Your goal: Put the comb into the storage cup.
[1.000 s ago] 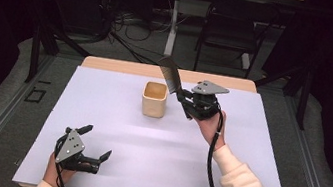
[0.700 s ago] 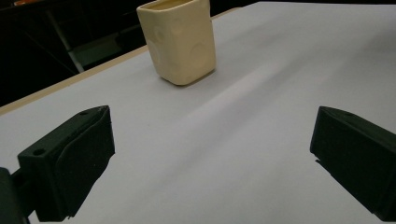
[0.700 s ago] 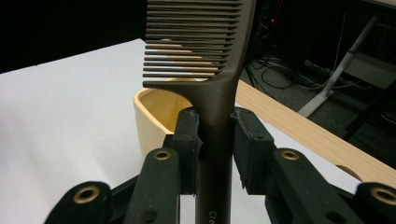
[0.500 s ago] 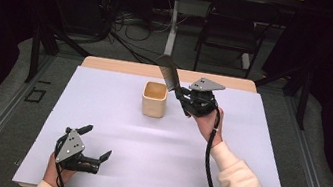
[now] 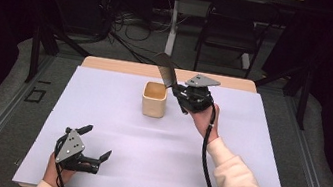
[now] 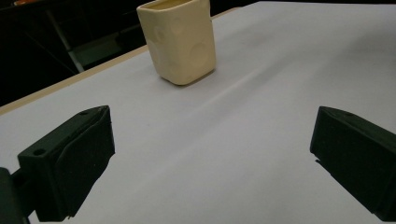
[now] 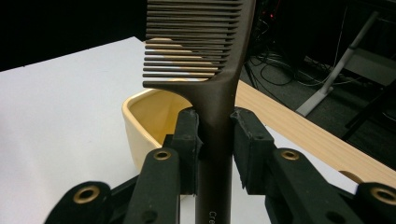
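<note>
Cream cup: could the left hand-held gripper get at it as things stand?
Probably yes. The left hand-held gripper is open and holds nothing, and bare white table cover lies between it and the cream cup. The right hand-held gripper holds a comb beside the cup's far side.

comb shifted slightly toward the cup

between the earlier frames and now, the right gripper [image 5: 180, 95] is seen displaced a little leftward in the high view, so that the comb [image 5: 165, 69] clamped in its jaws is brought nearer the cream cup [image 5: 154, 100], its toothed end now raised above the cup's far right rim.
</note>
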### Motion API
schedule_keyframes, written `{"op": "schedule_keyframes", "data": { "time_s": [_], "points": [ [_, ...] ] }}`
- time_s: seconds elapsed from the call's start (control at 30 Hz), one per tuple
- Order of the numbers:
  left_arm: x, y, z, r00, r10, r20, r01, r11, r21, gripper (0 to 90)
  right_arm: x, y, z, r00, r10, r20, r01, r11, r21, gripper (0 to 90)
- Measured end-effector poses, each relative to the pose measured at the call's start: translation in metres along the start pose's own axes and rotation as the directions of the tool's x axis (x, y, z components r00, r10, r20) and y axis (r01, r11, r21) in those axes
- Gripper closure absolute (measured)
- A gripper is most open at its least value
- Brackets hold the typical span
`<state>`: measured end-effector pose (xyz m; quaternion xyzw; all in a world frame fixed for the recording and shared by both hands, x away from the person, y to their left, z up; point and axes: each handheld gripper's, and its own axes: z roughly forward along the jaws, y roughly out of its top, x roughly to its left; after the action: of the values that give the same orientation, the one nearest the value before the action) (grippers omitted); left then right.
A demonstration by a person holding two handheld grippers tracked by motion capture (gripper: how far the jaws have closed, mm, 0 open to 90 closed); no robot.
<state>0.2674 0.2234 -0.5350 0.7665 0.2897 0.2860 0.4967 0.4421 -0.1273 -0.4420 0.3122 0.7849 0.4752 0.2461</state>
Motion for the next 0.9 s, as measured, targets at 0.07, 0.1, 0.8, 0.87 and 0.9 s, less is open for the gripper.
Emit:
{"op": "schedule_keyframes", "data": {
  "time_s": [0.07, 0.1, 0.8, 0.87, 0.9],
  "points": [
    [0.0, 0.0, 0.0, 1.0, 0.0, 0.0, 0.0, 1.0, 0.001, 0.0, -0.001, 0.001, 0.002, 1.0, 0.005, -0.001, -0.005, 1.0, -0.001, 72.0],
    [0.0, 0.0, 0.0, 1.0, 0.0, 0.0, 0.0, 1.0, 0.0, 0.0, -0.001, 0.001, 0.003, 1.0, 0.006, 0.0, -0.006, 1.0, -0.001, 72.0],
    [0.0, 0.0, -0.001, 1.0, -0.005, -0.002, 0.005, 1.0, -0.005, 0.0, -0.001, 0.019, 0.02, 1.0, -0.003, -0.004, 0.003, 1.0, 0.003, 72.0],
    [0.0, 0.0, 0.0, 1.0, -0.005, -0.003, 0.005, 1.0, -0.005, 0.0, -0.002, 0.02, 0.02, 1.0, -0.008, -0.002, 0.008, 1.0, 0.004, 72.0],
    [0.0, 0.0, 0.0, 1.0, -0.004, -0.002, 0.004, 1.0, -0.004, 0.0, -0.002, 0.021, 0.02, 1.0, -0.009, -0.002, 0.009, 1.0, 0.005, 72.0]
  ]
}}
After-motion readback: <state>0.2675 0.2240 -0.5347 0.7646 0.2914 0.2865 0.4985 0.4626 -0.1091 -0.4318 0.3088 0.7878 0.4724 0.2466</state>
